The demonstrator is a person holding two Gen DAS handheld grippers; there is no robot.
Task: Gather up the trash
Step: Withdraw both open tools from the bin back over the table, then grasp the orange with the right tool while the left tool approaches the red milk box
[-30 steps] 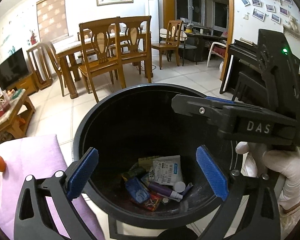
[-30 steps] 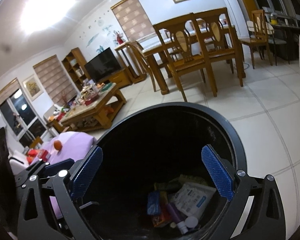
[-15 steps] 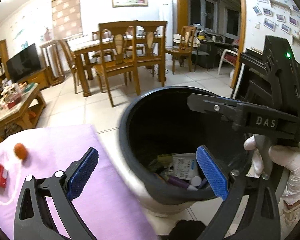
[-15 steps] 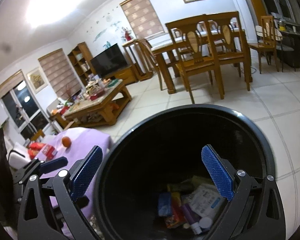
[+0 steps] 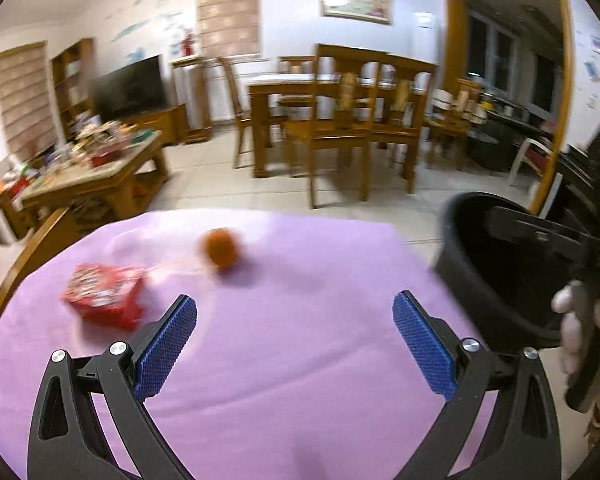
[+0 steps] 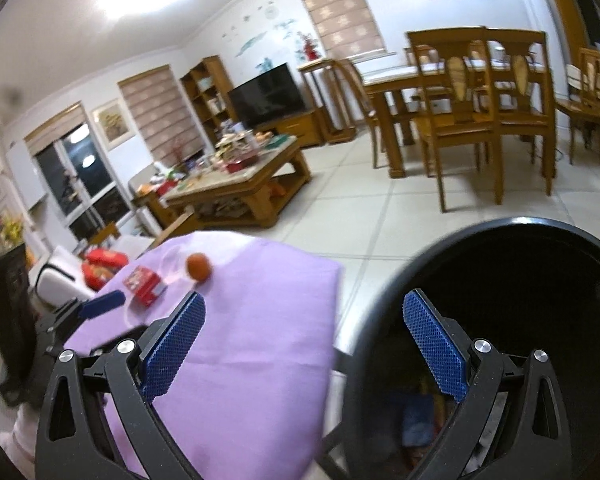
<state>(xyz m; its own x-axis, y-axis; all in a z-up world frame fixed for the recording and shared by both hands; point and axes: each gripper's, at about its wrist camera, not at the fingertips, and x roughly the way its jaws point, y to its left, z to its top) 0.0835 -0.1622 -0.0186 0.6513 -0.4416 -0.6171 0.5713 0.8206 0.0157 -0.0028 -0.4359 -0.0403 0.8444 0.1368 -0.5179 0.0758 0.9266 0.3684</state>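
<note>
On the lilac cloth-covered table [image 5: 300, 360], a bare stretch of fabric runs up to the far edge, pale tiled floor [image 6: 380, 216] beyond. Room behind: wooden dining table with high-backed wooden chairs [image 5: 340, 120], cluttered low wooden coffee table [image 6: 236, 184], black flat TV [image 6: 268, 96] on a wood cabinet, blinds on the windows, framed picture on the wall.

Trash items on the cloth: small red printed carton [image 5: 104, 296] at far left, round orange ball-like object [image 5: 220, 254] just right of it and further back, both blurred. Both sit ahead and left of the left gripper [image 5: 296, 344], well apart from its blue pads; nothing between them, jaws spread wide and empty.

Round black plastic trash bin [image 6: 500, 240] stands on the floor just beside the table's right edge, some blurred wrappers at its bottom. Right gripper [image 6: 312, 344] hovers over the gap between table edge and bin: left pad over cloth, right pad over bin opening, jaws wide apart, holding nothing. White-gloved hand [image 5: 580, 332] grips its handle in the left wrist view.
</note>
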